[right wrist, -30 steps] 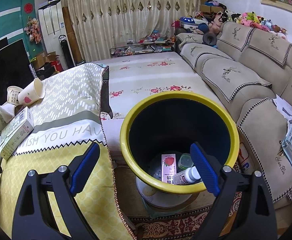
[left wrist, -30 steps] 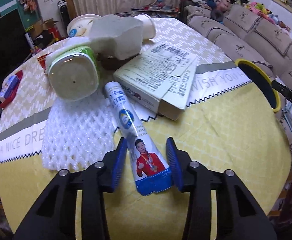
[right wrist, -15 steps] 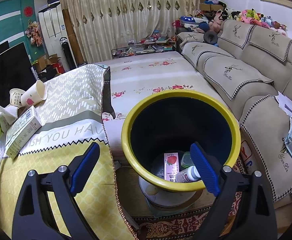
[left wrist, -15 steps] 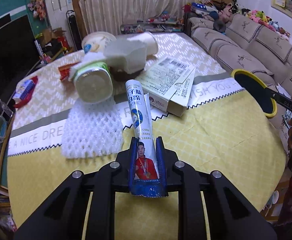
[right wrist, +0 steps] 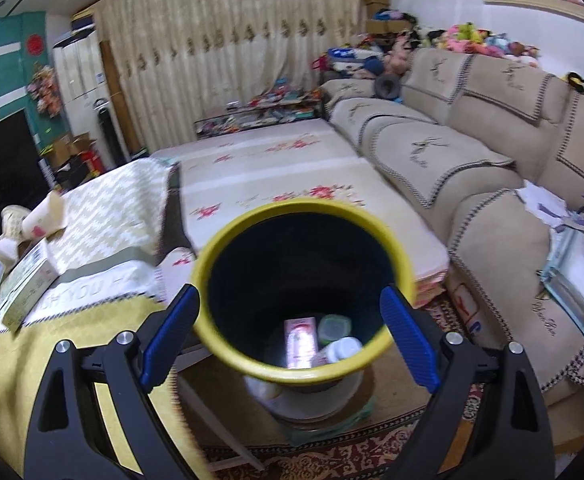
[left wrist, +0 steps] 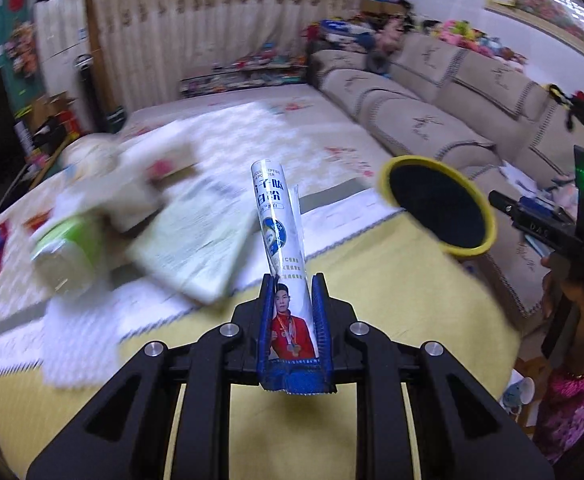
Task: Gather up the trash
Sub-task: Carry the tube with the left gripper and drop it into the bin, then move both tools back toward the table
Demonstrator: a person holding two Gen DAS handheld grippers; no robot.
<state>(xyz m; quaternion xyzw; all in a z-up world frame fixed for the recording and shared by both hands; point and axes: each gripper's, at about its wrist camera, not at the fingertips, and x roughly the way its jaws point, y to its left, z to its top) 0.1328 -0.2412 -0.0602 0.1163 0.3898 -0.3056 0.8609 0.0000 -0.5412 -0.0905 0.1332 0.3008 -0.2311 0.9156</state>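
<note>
My left hand-held gripper [left wrist: 293,316] is clamped on the tube [left wrist: 282,256], held clear above the tabletop [left wrist: 391,300], while my right hand-held gripper [right wrist: 290,336] gapes wide, framing the bin [right wrist: 303,370] beside the tabletop's edge

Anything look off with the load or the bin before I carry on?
Slightly. The left gripper holds the white printed wrapper tube only by its bottom end, so most of it sticks up unsupported and its seam edge looks torn. The yellow-rimmed dark bin looks normal, already holding some trash.
</note>
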